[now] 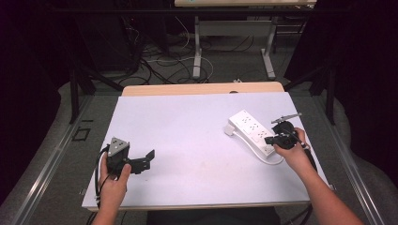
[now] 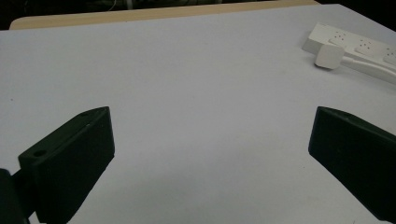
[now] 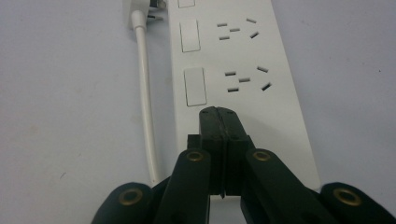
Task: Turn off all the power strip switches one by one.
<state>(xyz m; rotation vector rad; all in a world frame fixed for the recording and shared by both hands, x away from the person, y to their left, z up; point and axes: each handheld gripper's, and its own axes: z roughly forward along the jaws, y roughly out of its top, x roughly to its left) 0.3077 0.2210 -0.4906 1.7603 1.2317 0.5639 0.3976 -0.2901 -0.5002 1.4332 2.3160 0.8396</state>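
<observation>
White table (image 1: 187,122): right tool (image 3: 218,114) (closed) over power strip (image 3: 261,93).

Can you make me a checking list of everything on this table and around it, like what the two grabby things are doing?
Surface: white table top, bare in the middle, wooden edge at the far side.
Job's things: white power strip lying flat at the right, its plug beside its far end.
Clutter: nothing seen.
Grippers: left hand-held gripper open, above bare table; right hand-held gripper shut, tips over the power strip.
Cables: white cord runs along the strip.
Surroundings: table legs and loose wires on the floor beyond.
</observation>
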